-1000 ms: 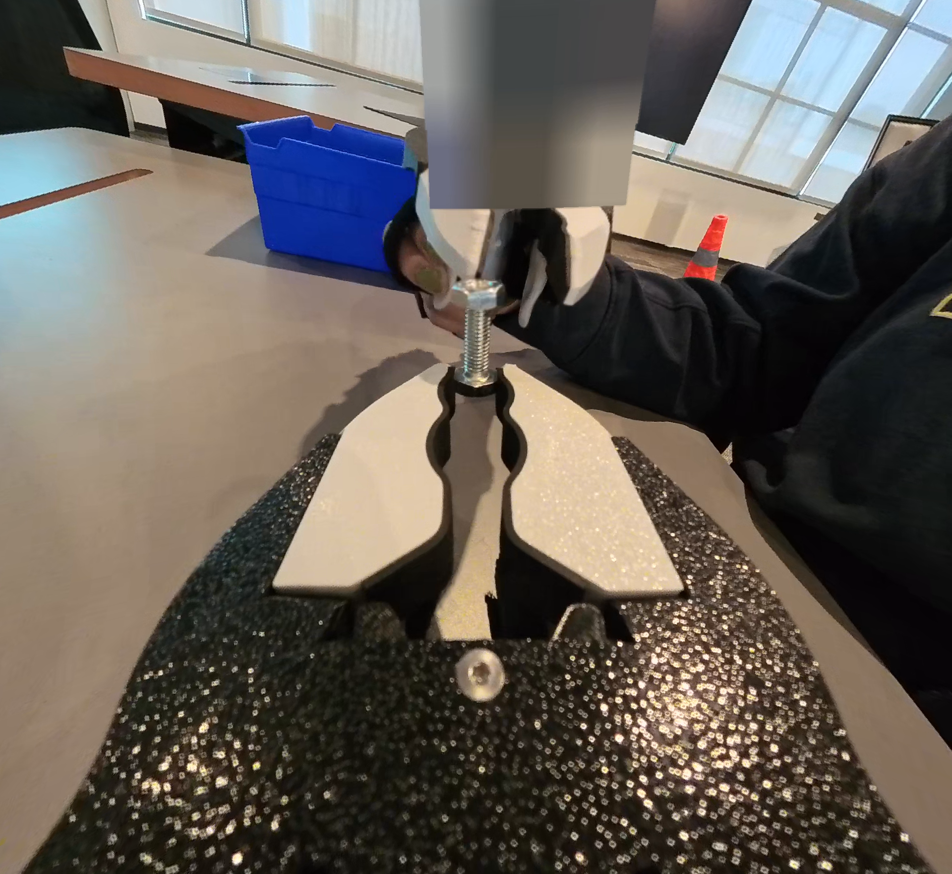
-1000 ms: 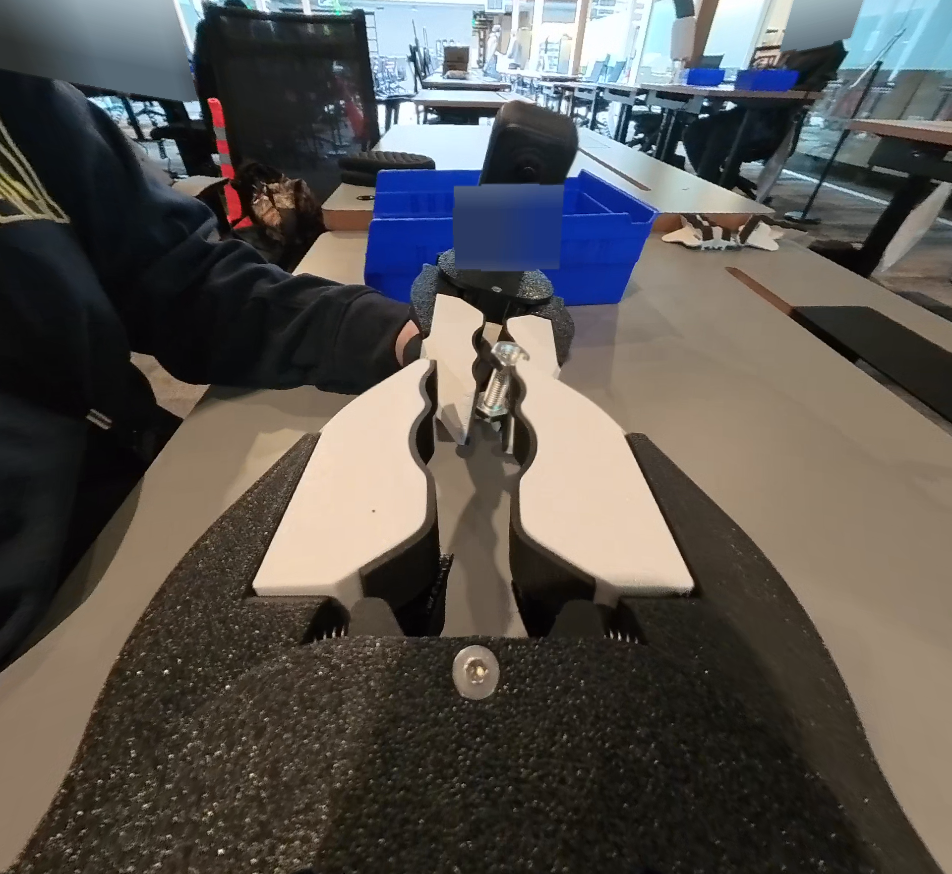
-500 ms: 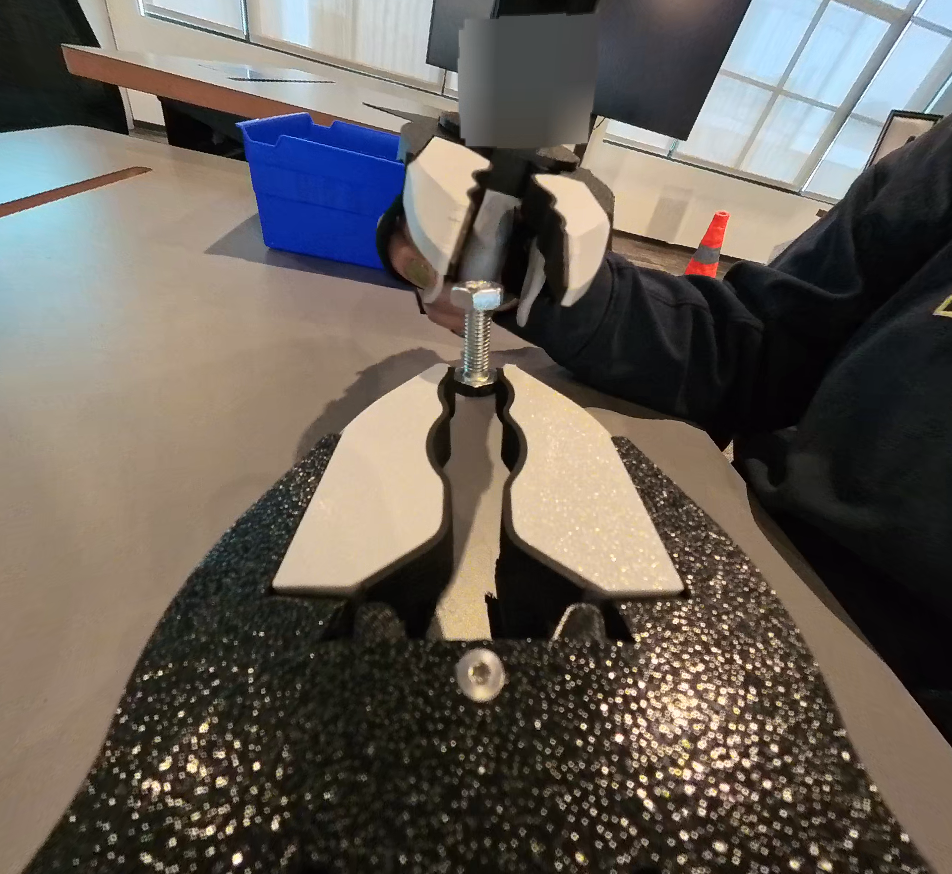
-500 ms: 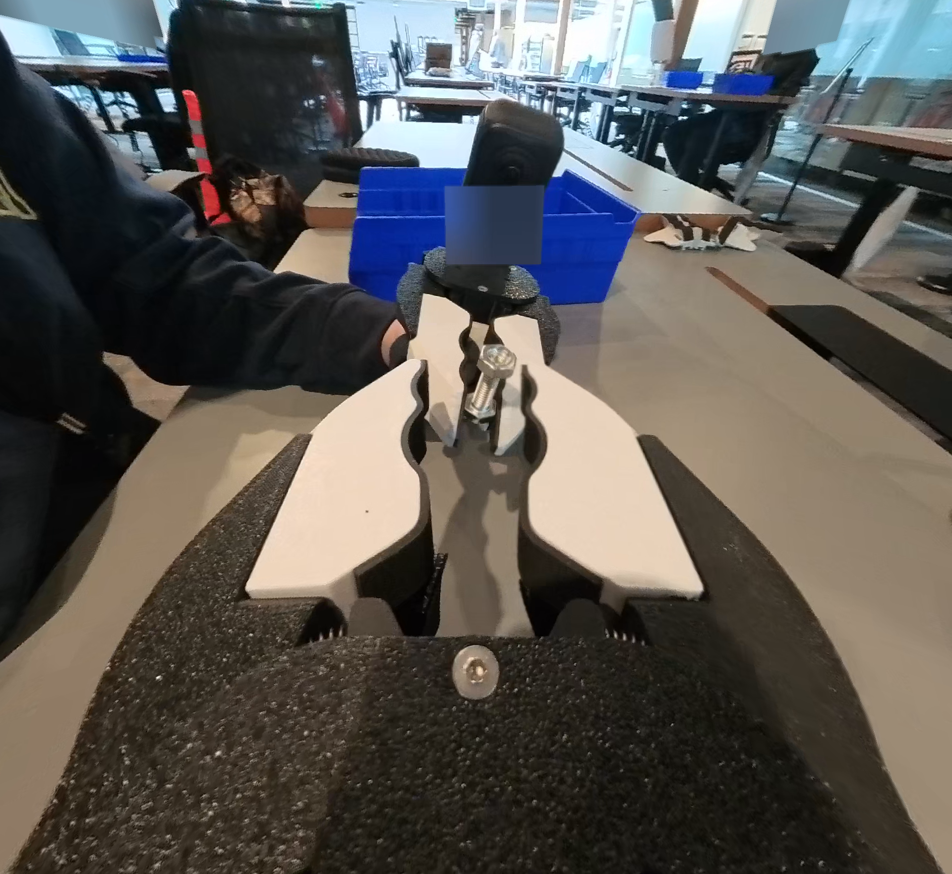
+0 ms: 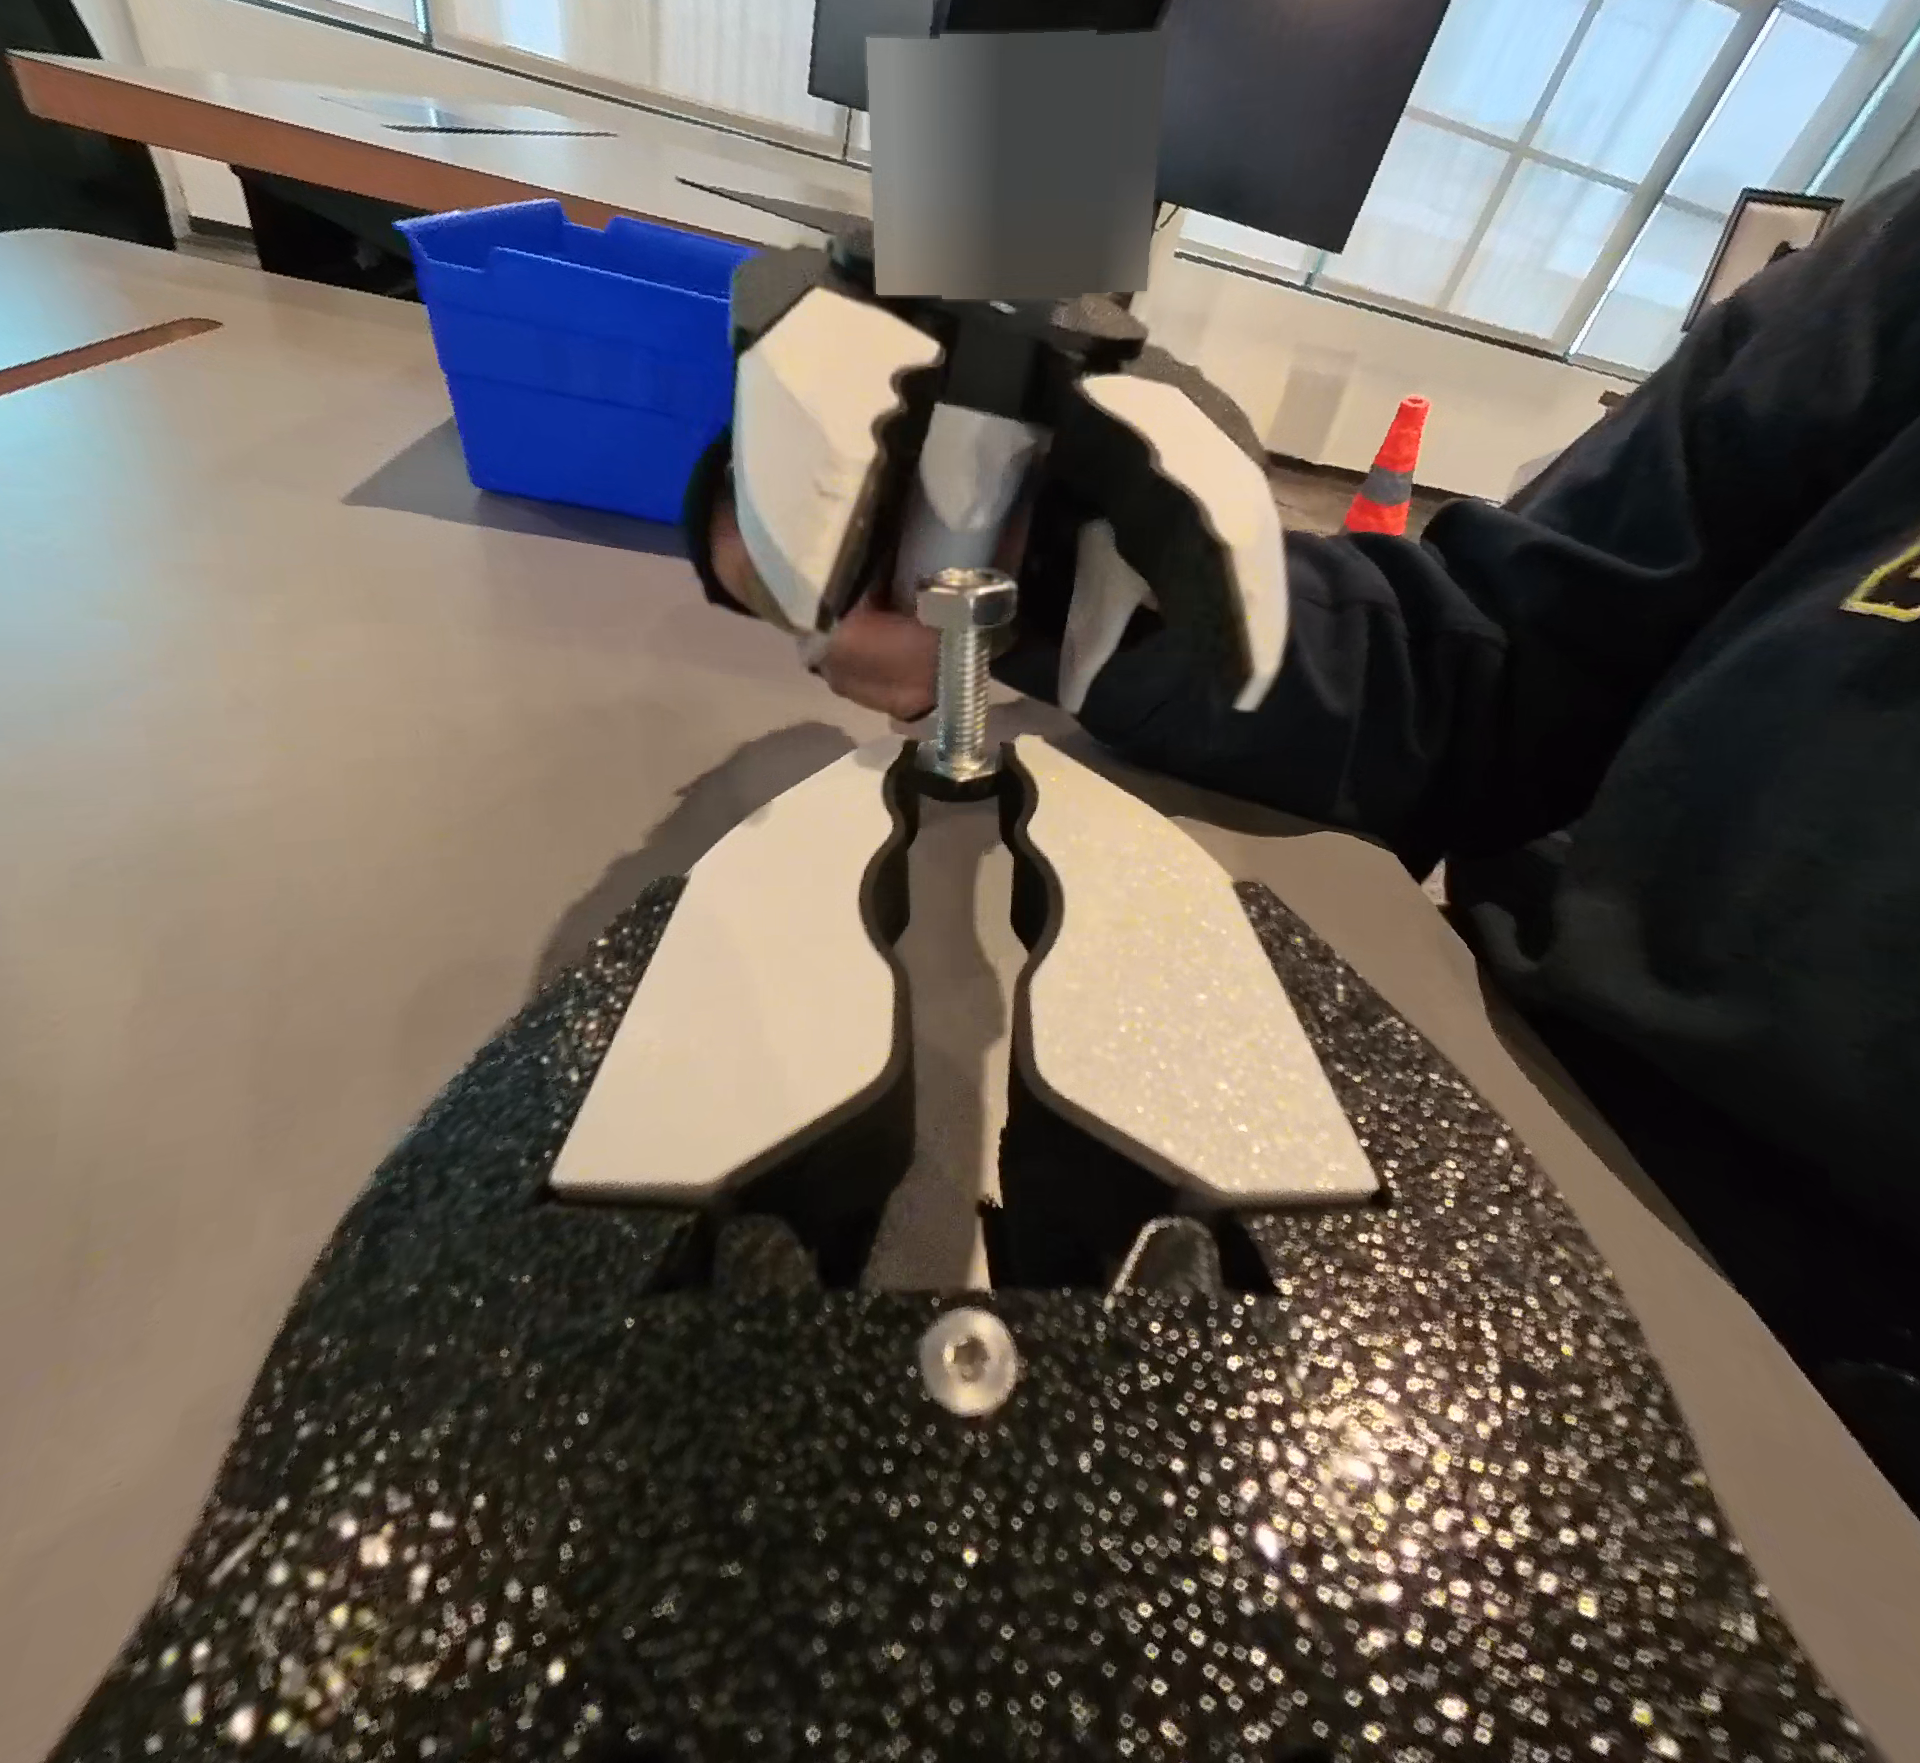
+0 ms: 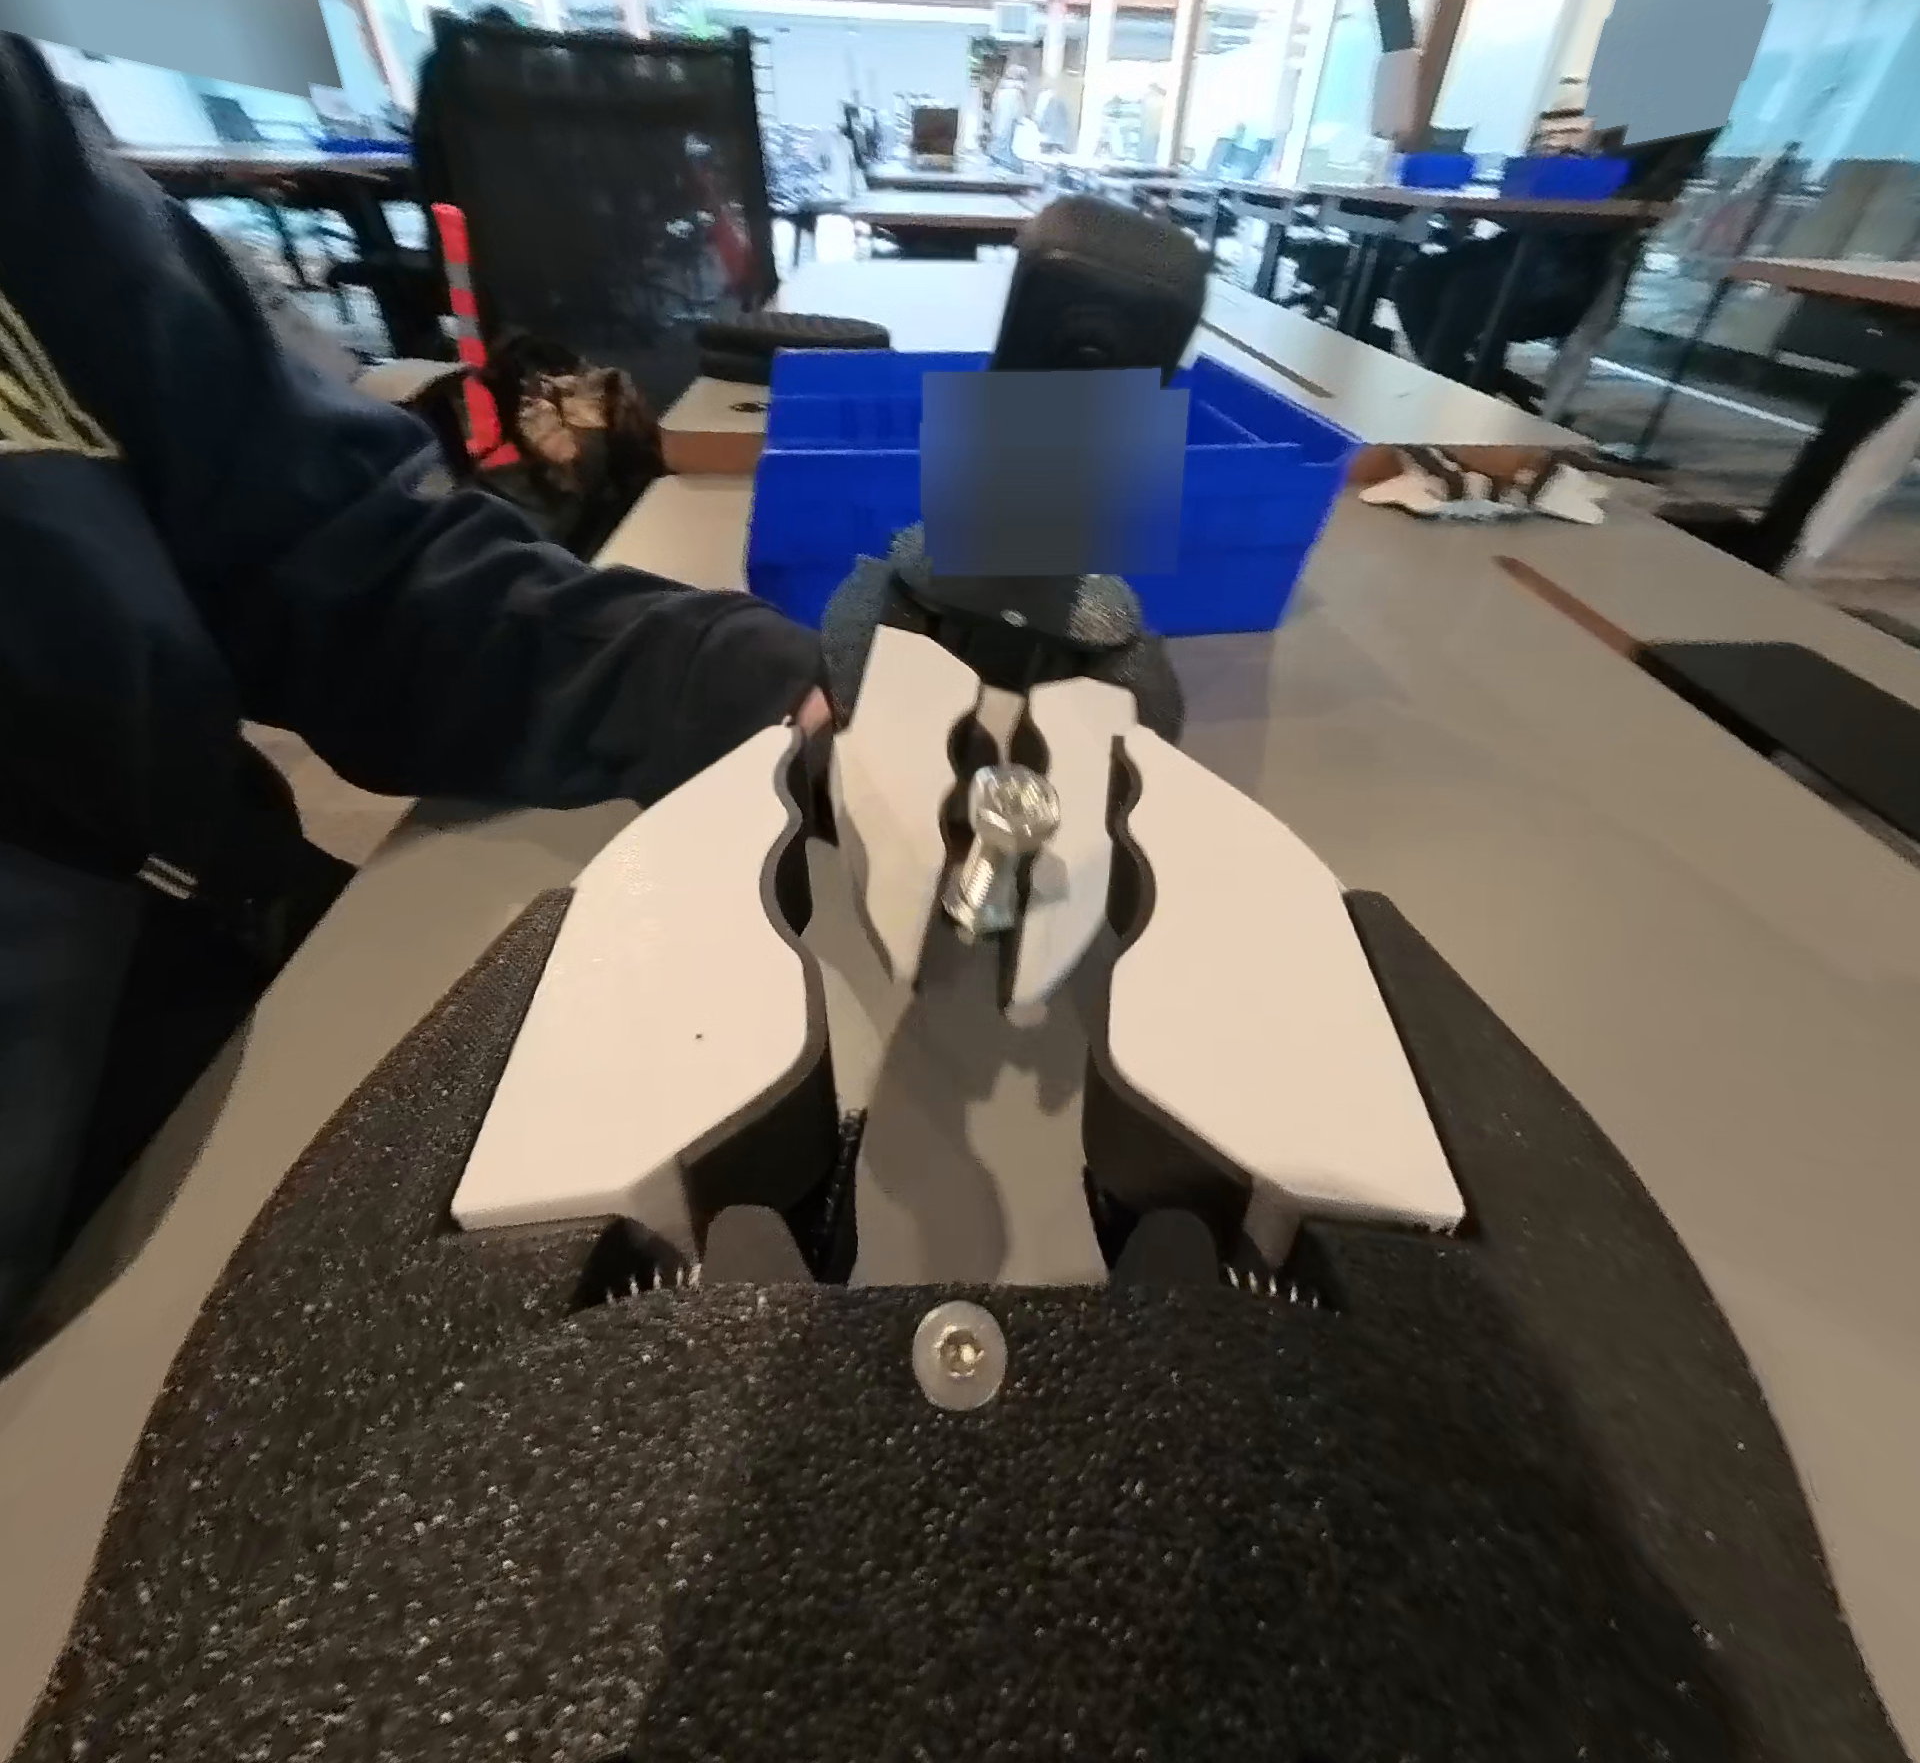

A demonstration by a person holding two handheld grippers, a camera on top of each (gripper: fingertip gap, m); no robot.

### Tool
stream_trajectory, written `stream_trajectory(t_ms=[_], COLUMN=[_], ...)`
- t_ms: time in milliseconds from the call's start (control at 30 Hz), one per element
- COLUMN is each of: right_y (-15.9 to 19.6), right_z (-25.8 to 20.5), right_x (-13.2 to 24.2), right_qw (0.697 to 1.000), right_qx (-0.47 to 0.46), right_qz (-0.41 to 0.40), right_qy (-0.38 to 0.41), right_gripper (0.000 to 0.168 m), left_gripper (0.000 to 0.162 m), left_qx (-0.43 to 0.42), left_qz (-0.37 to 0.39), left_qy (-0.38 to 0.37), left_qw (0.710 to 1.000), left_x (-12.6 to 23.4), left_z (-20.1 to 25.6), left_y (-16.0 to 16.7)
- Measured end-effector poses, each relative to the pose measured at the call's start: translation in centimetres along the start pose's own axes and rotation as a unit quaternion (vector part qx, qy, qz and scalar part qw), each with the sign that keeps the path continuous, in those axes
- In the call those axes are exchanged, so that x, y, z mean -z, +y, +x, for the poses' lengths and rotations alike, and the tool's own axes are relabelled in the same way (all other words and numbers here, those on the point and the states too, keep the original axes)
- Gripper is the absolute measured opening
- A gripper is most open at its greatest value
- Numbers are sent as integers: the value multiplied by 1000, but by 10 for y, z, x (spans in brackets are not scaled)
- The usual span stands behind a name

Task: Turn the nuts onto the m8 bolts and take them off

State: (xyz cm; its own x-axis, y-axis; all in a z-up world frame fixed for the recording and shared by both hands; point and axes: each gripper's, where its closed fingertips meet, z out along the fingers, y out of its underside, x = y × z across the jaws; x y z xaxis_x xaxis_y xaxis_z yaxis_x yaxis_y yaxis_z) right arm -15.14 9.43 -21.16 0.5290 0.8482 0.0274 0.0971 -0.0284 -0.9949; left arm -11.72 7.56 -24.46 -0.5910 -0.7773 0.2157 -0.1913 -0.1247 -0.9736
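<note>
Pinching the nut (image 5: 958, 764) at its fingertips, the left gripper (image 5: 956, 778) holds the bolt (image 5: 964, 664) upright above the desk (image 5: 312, 726). The right gripper (image 6: 961, 866), spread open, brackets the head (small, rigid, slick steel; best gripped across the hex flats).

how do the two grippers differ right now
The left gripper has its jaws shut on the nut at the foot of the upright bolt; the right gripper has its jaws wide open, holding nothing. Both have white fingers on speckled black bodies.
</note>
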Motion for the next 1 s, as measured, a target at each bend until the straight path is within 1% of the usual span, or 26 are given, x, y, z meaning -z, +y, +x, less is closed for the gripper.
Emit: stream_trajectory(t_ms=[200, 333, 400, 467, 567, 667, 700, 733, 800, 867, 933, 1000], right_y=[3, 1, -5, -10, -5, -5, -3, -1, 0, -6, -14, -12], right_z=[-7, -2, 4, 7, 4, -4, -6, -7, -4, 0, 5, 5], right_x=[-8, 7, 16, 16, 1, -10, -11, -9, 0, 12, 16, 10], right_qw=[1000, 1000, 1000, 999, 1000, 1000, 1000, 1000, 1000, 1000, 999, 999], right_qx=[-3, -8, -10, -13, -6, -2, 0, 2, -7, -16, -12, -7], right_qz=[-5, -7, 14, 28, 17, 16, 9, 2, -2, 16, 43, 34], right_qy=[-19, -11, 2, 12, 9, -8, -12, -16, -13, -11, 5, 10], right_gripper=[54, 48, 45, 51, 61, 63, 62, 58, 56, 46, 52, 59], left_gripper=[14, 14, 14, 14, 14, 14, 14, 14, 14, 14, 14, 14], left_qx=[-1, -1, 3, 6, 6, 2, 2, 1, -1, 0, -12, -10], left_qz=[5, 20, 28, 31, 19, 7, 8, 12, 23, 35, 20, 24], left_qy=[7, -12, -22, -18, 1, 10, 8, 3, -11, -33, -49, -34], left_qw=[1000, 1000, 999, 999, 1000, 1000, 1000, 1000, 1000, 999, 999, 999], left_x=[-1, 9, 15, 15, 6, -2, -2, 1, 10, 21, 25, 20], left_z=[3, -4, -8, -7, 0, 4, 4, 2, -3, -10, -13, -8], left_y=[-2, -7, -9, -10, -6, -2, -3, -4, -8, -13, -10, -11])
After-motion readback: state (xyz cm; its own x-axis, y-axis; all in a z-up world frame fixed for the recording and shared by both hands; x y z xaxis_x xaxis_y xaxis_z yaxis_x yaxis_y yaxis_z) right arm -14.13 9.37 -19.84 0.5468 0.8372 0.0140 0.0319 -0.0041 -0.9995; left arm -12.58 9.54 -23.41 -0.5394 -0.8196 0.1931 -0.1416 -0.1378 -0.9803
